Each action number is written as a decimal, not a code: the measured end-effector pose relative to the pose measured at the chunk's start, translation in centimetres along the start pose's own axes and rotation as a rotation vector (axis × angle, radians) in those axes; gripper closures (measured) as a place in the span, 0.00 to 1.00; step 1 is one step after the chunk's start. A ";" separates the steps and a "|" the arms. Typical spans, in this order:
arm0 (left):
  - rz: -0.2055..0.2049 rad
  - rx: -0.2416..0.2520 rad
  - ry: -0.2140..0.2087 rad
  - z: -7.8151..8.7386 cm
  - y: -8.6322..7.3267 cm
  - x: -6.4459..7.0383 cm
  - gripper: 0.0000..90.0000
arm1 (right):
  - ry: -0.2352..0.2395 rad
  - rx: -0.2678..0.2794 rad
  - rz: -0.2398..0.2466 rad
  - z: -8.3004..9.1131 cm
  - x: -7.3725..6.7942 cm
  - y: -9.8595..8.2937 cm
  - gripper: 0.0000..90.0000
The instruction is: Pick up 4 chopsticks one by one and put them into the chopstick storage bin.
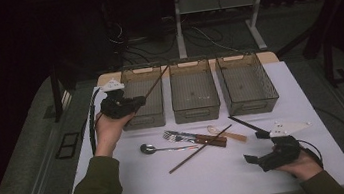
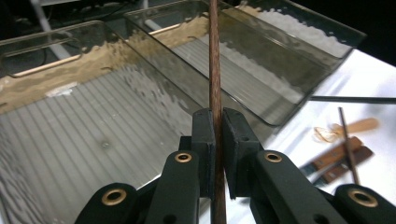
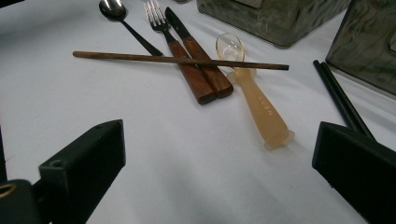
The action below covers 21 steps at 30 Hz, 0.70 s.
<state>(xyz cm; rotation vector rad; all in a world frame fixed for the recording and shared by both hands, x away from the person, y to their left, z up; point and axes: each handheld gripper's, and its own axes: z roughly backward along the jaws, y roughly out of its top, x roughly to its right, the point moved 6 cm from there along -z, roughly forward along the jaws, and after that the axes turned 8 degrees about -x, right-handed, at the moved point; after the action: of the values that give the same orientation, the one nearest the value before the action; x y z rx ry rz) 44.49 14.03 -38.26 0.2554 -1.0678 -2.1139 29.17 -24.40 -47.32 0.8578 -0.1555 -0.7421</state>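
Left gripper: your left gripper [image 1: 136,101] pinches a brown chopstick [image 2: 215,70] tight between its two black jaws.
Held chopstick: it sticks up and forward from the jaws, over the left bin [image 1: 127,78]. It slants up toward that bin's far right corner.
Left hand: your left hand [image 1: 108,128] holds the gripper up, just in front of the left bin.
Right gripper: your right gripper [image 1: 260,148] is spread wide, with nothing between its jaws. It sits low near the front right of the table [image 1: 221,181].
Other chopstick: a second brown chopstick [image 3: 180,59] lies on the table, across the fork [image 3: 175,44] and knife [image 3: 198,53].
Spoons: a metal spoon [image 1: 159,148] lies left of the fork. A clear plastic spoon [image 3: 254,95] lies right of the knife.
Black sticks: two black chopsticks [image 3: 341,100] lie side by side, near the right bin [image 1: 246,82].
Bins: three see-through bins stand in a row at the back, the middle bin [image 1: 193,89] between the others.
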 end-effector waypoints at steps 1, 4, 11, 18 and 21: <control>0.000 -0.002 0.008 -0.1 0.2 -0.2 0.93 | 0.001 0.000 -0.001 0.0 0.0 0.0 0.03; 0.019 -0.004 0.037 -0.5 0.5 -0.9 0.93 | 0.002 0.001 -0.002 0.0 0.0 0.0 0.03; 0.088 -0.001 0.136 -1.4 1.0 -3.1 0.93 | 0.000 -0.001 -0.003 0.0 0.0 0.0 0.03; 0.143 -0.004 0.221 -2.1 1.1 -4.8 0.93 | 0.001 -0.001 -0.005 0.0 0.0 0.0 0.03; 0.172 -0.023 0.238 -2.7 0.7 -5.4 0.93 | 0.001 0.002 -0.002 0.0 0.0 0.0 0.03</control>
<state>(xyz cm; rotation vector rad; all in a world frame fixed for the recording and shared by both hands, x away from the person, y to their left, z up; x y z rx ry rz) 49.96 15.88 -40.17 0.3797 -0.8923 -1.8876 29.15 -24.43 -47.30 0.8599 -0.1543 -0.7432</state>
